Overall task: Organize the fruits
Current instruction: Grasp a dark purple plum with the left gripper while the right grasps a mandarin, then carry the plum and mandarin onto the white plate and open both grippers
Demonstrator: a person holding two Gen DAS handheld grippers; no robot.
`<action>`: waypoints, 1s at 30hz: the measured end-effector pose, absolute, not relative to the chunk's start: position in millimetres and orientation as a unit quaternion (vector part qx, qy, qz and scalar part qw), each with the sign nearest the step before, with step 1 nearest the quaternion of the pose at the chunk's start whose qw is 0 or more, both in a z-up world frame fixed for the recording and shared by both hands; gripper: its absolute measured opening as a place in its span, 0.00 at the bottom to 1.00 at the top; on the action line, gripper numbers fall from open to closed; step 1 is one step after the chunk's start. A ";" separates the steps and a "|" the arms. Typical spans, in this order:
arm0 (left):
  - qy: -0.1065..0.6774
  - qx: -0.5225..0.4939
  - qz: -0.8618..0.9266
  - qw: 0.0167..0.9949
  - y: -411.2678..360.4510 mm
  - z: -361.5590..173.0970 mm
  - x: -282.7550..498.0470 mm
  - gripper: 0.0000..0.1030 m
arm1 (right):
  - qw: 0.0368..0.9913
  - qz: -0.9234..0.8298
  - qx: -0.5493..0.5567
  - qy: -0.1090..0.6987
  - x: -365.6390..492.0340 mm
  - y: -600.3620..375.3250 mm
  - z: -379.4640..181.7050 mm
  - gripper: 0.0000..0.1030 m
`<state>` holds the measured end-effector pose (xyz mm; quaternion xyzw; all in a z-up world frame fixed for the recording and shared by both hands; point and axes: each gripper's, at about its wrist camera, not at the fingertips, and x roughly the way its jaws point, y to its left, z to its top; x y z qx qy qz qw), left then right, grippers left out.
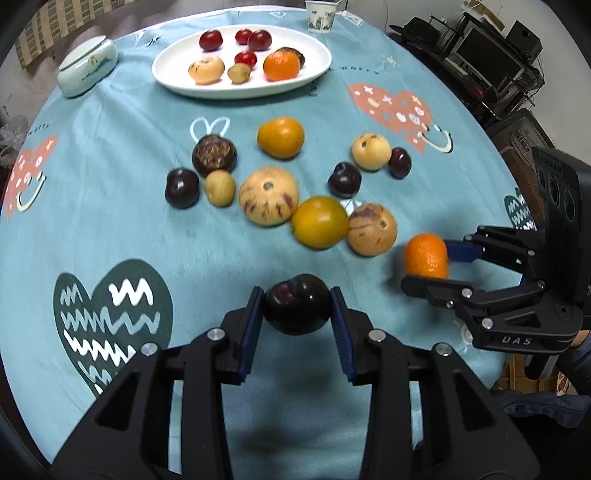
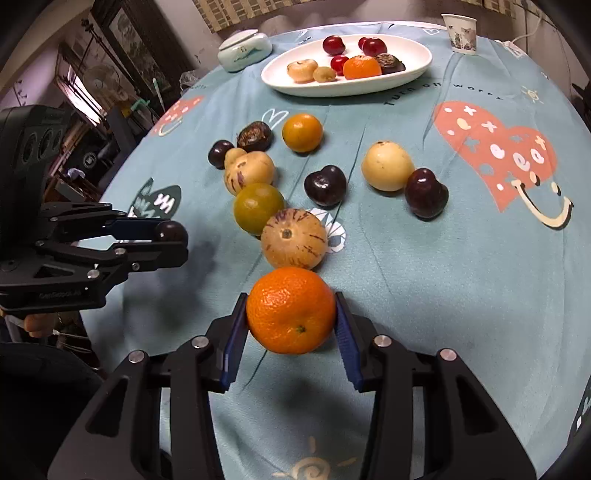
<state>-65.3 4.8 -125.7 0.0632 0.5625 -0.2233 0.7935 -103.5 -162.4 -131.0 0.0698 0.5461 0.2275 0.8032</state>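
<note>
Left tongs [image 1: 297, 308]: pinched on a dark plum [image 1: 296, 308], both blue pads against its sides; fruit held clear of the table [image 1: 110, 229], shadow beneath it.
Right tongs [image 2: 291, 321]: closed on an orange mandarin [image 2: 291, 309], pads touching both flanks; whether lifted or resting on the cloth, not settled from either view.
Step in hand: judged as carrying both held fruits to the white plate [image 1: 317, 70] at the far side of the table.
Handling, left: advised to keep the pinch light, since plum skin likely bruises; carry high enough to pass over the loose fruit lying between tongs and plate.
Handling, right: advised to lift straight up first, as a striped melon-like fruit [image 2: 293, 238] lay just beyond the mandarin and could be knocked rolling.
Placement: advised to lower into a bare patch of the plate and release only once seated, round fruit being apt to roll.
Lidded ceramic dish [image 1: 86, 68]: far left, lid on, contents hidden.
White plate, contents: four red plums, one pale round fruit, one small greenish-brown fruit, one mandarin, one dark brown fruit behind it; bare room left at both ends.
Paper cup [image 1: 320, 16]: beyond the plate, upright, contents not visible.
Loose fruit on table: about ten pieces between tongs and plate, including dark plums, yellow-orange citrus and pale striped fruit.
</note>
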 end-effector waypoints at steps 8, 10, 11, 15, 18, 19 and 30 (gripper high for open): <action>0.551 0.079 -0.215 0.802 -3.0 -111.2 -54.7 0.35 | 0.804 0.234 0.085 0.540 -109.3 -164.3 -124.2 0.44; 0.552 0.081 -0.210 0.802 -3.1 -110.0 -51.8 0.35 | 0.802 0.235 0.085 0.543 -109.4 -162.1 -125.0 0.44; 0.553 0.080 -0.210 0.802 -2.6 -109.9 -50.6 0.35 | 0.801 0.236 0.085 0.544 -109.1 -161.0 -125.4 0.44; 0.553 0.079 -0.209 0.802 -0.8 -111.0 -48.1 0.35 | 0.797 0.245 0.085 0.545 -108.4 -156.8 -124.6 0.44; 0.554 0.077 -0.210 0.802 -0.4 -111.6 -45.9 0.35 | 0.795 0.247 0.083 0.548 -106.7 -153.6 -125.1 0.44; 0.554 0.077 -0.210 0.802 -0.4 -111.9 -45.2 0.35 | 0.794 0.248 0.083 0.549 -106.2 -152.9 -125.5 0.44; 0.560 0.072 -0.213 0.797 -1.5 -115.8 -35.2 0.35 | 0.784 0.252 0.080 0.561 -97.7 -151.4 -131.1 0.44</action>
